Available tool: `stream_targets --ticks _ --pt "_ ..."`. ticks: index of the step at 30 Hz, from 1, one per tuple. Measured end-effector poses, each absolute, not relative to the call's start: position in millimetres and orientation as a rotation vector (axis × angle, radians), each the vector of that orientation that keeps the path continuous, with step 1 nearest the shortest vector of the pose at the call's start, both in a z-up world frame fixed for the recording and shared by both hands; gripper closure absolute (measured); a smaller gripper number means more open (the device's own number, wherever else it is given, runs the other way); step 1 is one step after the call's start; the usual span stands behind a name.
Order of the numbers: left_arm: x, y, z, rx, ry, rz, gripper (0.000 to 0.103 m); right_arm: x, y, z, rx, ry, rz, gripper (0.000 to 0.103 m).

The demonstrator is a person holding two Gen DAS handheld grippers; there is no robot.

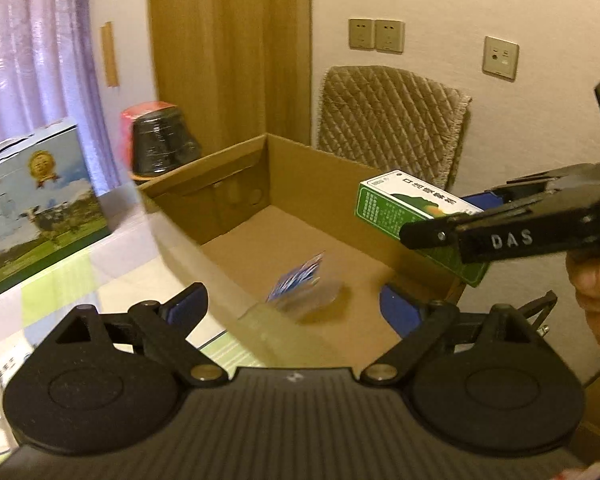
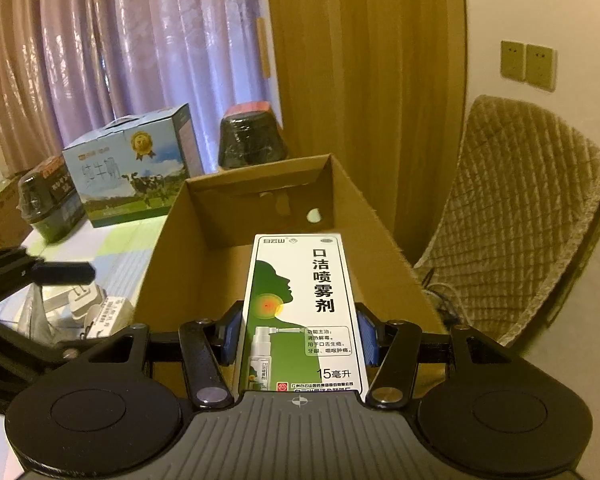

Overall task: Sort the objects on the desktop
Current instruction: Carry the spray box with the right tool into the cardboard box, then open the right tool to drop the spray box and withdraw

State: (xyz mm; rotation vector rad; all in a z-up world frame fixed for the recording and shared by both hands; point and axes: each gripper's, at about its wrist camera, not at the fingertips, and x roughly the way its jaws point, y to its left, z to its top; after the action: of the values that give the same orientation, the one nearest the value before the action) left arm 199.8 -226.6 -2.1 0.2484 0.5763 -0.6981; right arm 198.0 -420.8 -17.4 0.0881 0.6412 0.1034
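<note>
An open cardboard box stands on the table. My right gripper is shut on a green and white spray carton, held level above the box's inside. My left gripper is open over the box's near wall. A small blue and white packet shows blurred between and beyond its fingers, touching neither, with its shadow on the box floor. In the right wrist view, one of the left gripper's fingers shows at the left edge.
A milk carton and a black tub with a red lid stand behind the box. Another dark tub and white items lie left. A quilted chair stands right.
</note>
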Motion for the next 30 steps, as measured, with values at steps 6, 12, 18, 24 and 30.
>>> stream_targets --ticks 6,12,18,24,30 --pt "193.1 -199.2 0.1 0.23 0.579 -0.666 0.012 211.5 -405.1 -17.0 0.088 0.609 0.137 0.05" --pt "185.5 -177.9 -3.6 0.227 0.584 -0.64 0.012 211.2 -397.7 -14.7 0.04 0.613 0.129 0.044" --pt "179.3 -162.9 -8.8 0.204 0.598 -0.618 0.012 204.1 -376.2 -21.8 -0.061 0.664 0.197 0.044" --pt "169.4 -144.5 -9.2 0.19 0.6 -0.586 0.012 203.5 -339.1 -36.1 -0.173 0.714 0.301 0.044" --pt "163.0 -114.5 -8.6 0.169 0.598 -0.531 0.011 208.1 -325.8 -42.2 -0.117 0.733 0.3 0.044"
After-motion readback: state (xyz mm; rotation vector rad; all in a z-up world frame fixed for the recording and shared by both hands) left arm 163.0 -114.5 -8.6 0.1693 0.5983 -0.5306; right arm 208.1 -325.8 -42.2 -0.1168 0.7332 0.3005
